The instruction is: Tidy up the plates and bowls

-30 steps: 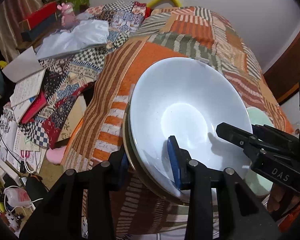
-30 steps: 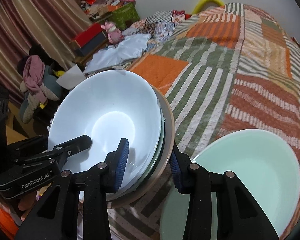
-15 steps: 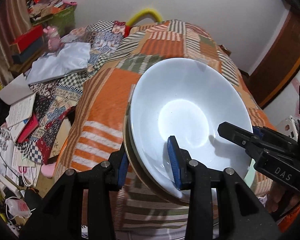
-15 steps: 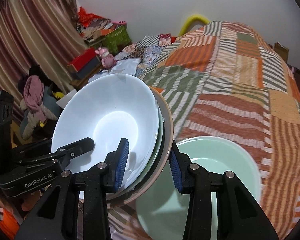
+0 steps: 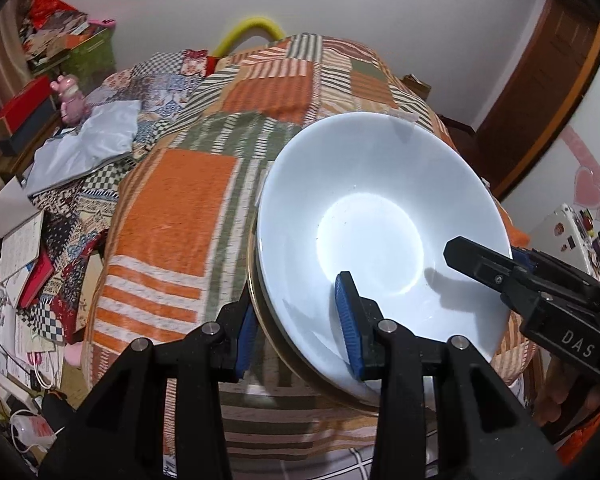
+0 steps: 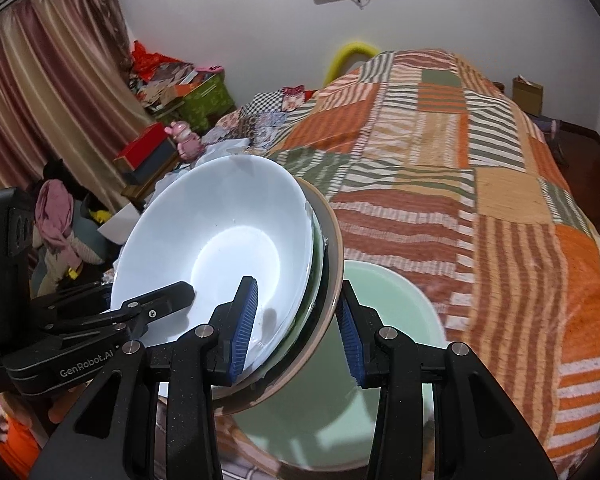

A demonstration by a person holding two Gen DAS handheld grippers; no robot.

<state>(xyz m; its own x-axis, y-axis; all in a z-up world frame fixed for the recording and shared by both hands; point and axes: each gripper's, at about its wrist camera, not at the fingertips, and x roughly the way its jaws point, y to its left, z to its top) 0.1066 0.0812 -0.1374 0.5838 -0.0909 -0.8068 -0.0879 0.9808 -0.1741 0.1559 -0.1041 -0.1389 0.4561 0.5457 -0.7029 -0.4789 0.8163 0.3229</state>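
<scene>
1. Your left gripper [image 5: 298,332] is clamped on the near rim of a stack of dishes: one blue pad sits inside the white bowl [image 5: 380,236] on top, the other presses the underside of the tan-rimmed plate [image 5: 260,312] at the bottom.
2. Your right gripper [image 6: 296,322] grips the same stack from the opposite side, one pad inside the white bowl, the other outside the tan rim; a thin green-edged dish [image 6: 315,280] is sandwiched between bowl and plate.
3. The stack is tilted and held off the bed between your two grippers.
4. A pale green bowl [image 6: 396,312] rests on the patchwork quilt [image 6: 440,176] just beyond and below your right gripper.
5. Further out, papers and books [image 5: 24,240] lie scattered on the floor to the left, and a pink toy figure [image 5: 71,98] stands near a red box [image 5: 20,100].
</scene>
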